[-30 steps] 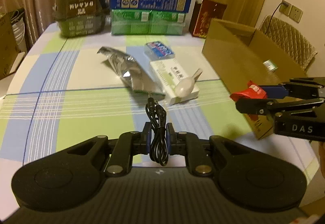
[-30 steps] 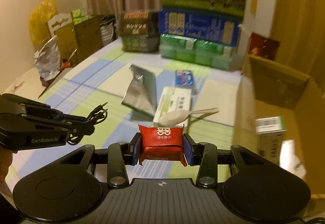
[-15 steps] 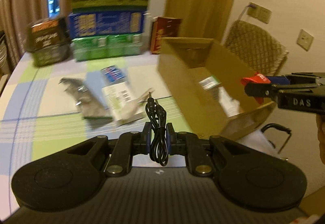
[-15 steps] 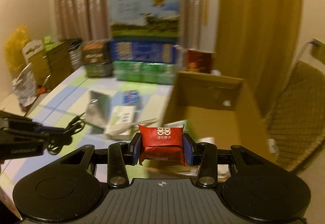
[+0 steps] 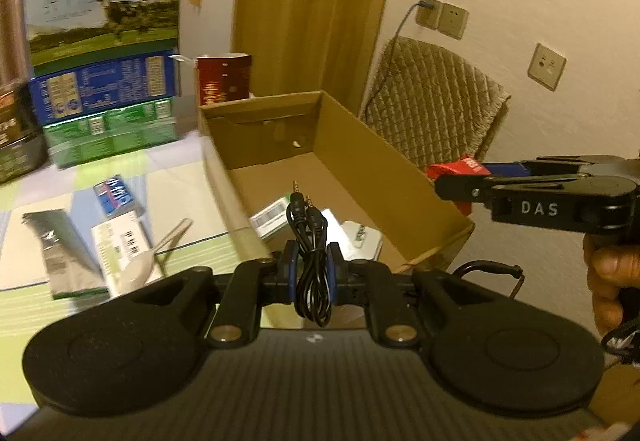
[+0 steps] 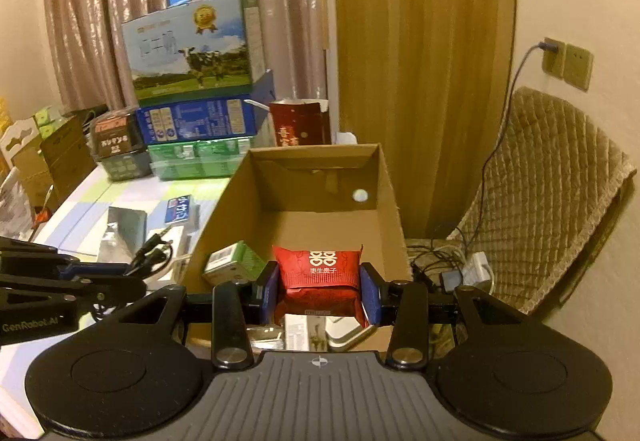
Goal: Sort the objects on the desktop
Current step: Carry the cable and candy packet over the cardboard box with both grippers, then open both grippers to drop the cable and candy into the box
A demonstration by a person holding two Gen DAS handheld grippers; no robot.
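So both hands have swung over from the middle of the counter (image 5: 120, 177) to the cardboard box (image 6: 316, 169) in the last second. A moment ago the views looked out over the checked cloth and the stuff lying on it; now both look down into the open box. Grips haven't budged through the move. The left gripper (image 5: 313, 273) is clamped tight on the coiled black audio cable (image 5: 310, 241), two plugs sticking up, hanging above the box's near left wall. The right gripper (image 6: 320, 289) is partly closed, pads squeezing one red candy packet (image 6: 318, 273), which sits above the box's near end.

My read: carry phase is basically done, both things look ready to drop in.

Counts:
- box: one, with at least three things in it already, a green-and-white carton (image 6: 234, 265) and a couple of white items I can't identify
- left on the counter: one silver foil pouch (image 5: 66, 253), one white-green flat box (image 5: 120, 245), one white plastic spoon (image 5: 148, 261) on top of it, one blue packet (image 5: 116, 195)

So four to go after these two.
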